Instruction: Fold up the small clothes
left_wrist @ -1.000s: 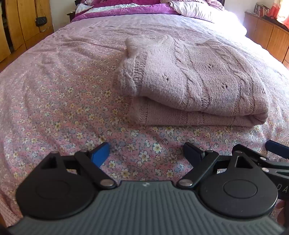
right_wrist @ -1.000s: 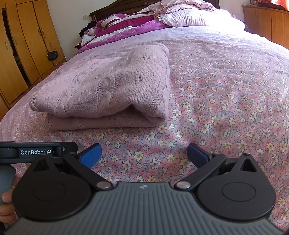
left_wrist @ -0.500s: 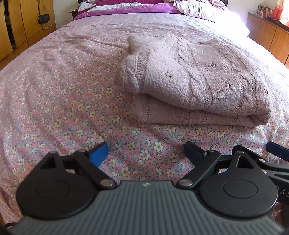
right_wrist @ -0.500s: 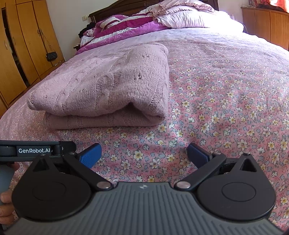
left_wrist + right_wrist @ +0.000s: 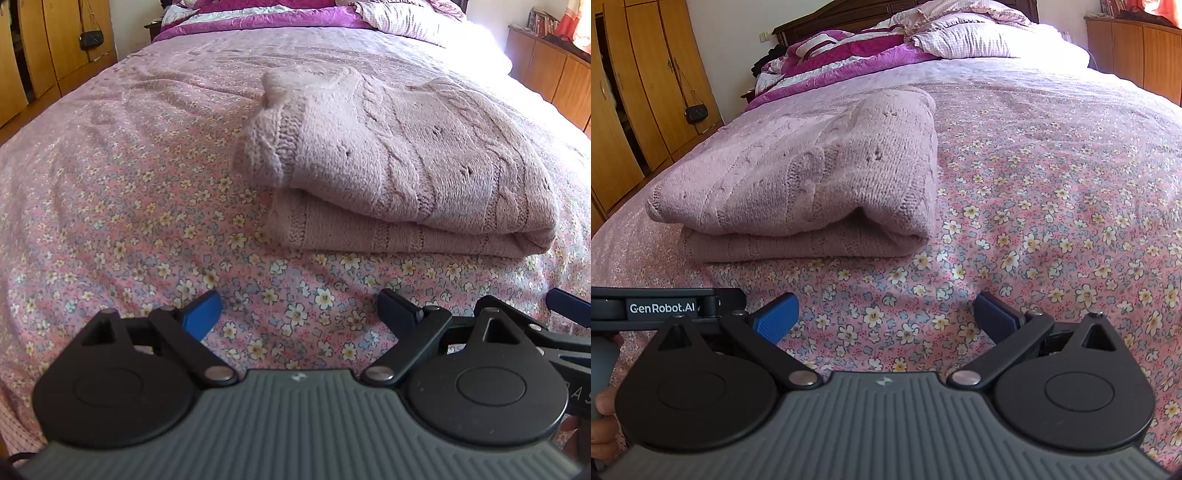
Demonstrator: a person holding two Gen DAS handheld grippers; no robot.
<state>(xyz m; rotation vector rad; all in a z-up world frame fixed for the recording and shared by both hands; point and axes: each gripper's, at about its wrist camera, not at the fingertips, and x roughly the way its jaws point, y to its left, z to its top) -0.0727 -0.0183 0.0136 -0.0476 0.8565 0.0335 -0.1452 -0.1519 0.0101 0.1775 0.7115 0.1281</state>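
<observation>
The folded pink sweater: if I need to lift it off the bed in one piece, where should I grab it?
Probably take the folded pink sweater at its near edge, where both layers stack. Come in low from the front with the left gripper and right gripper, both open, one near each corner, pinching both layers so the fold stays closed.

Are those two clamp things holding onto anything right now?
No. The left tool and right tool are both open and empty, short of the folded pink sweater lying on the bed.
</observation>
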